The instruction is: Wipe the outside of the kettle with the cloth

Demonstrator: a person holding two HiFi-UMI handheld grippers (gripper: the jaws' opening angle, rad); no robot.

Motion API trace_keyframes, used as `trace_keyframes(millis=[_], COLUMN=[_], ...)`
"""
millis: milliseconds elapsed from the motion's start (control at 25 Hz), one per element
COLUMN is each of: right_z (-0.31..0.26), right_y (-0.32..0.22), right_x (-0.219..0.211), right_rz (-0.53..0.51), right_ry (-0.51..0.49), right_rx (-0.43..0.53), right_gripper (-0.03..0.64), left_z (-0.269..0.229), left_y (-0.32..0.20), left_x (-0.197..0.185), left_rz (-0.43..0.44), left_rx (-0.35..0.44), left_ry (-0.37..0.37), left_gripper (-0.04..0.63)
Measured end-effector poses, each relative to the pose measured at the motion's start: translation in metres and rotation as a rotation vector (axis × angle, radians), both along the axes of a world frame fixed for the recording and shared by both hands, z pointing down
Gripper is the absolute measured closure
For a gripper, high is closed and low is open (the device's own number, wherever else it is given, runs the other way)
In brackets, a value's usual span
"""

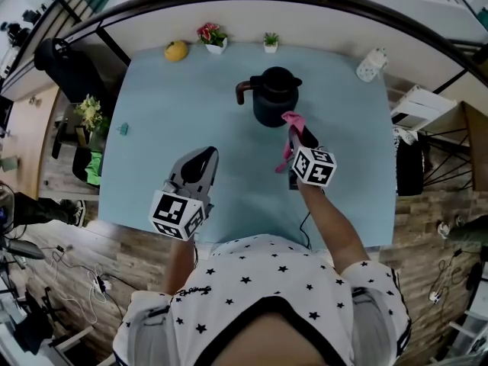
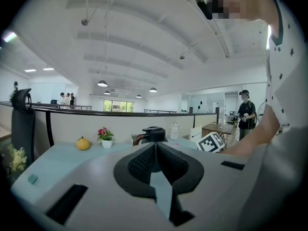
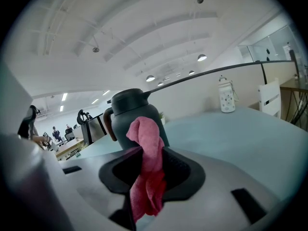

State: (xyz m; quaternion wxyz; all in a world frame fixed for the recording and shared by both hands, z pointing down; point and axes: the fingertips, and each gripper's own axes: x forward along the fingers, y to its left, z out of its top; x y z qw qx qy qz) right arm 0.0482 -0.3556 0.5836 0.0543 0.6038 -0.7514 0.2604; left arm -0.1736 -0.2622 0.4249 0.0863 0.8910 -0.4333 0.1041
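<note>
A dark kettle (image 1: 274, 96) with a brown handle on its left stands upright on the pale blue table (image 1: 168, 113), toward the back middle. My right gripper (image 1: 294, 134) is just in front of the kettle, shut on a pink cloth (image 1: 292, 118) whose top end reaches the kettle's near side. In the right gripper view the cloth (image 3: 147, 167) hangs out of the right gripper (image 3: 147, 150), with the kettle (image 3: 132, 112) close behind. My left gripper (image 1: 201, 161) stays nearer the front left, shut with nothing in it; the left gripper (image 2: 155, 147) points at the kettle (image 2: 153, 134).
Along the table's back edge are a yellow fruit (image 1: 176, 50), a potted flower (image 1: 213, 38), a small green plant (image 1: 271, 42) and a white jar (image 1: 371, 65). A small teal object (image 1: 123, 129) lies near the left edge. A partition wall bounds the back.
</note>
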Motion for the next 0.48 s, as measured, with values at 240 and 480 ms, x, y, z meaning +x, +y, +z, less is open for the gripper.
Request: trace_keyframes(millis=[240,480], right_z=[0.007,0.028], right_y=[0.029,0.015], right_x=[-0.071,-0.122], right_rz=[-0.208,-0.278], right_ry=[0.001,0.079], right_rx=[-0.035,-0.090], right_gripper=[0.497,0.496], left_z=[0.002,0.000], left_y=[-0.002,0.000], left_x=[0.003,-0.005], left_rz=[0.021,0.008], left_rx=[-0.005,-0.005], left_ry=[0.010,0.022], left_gripper=[0.560,0.560])
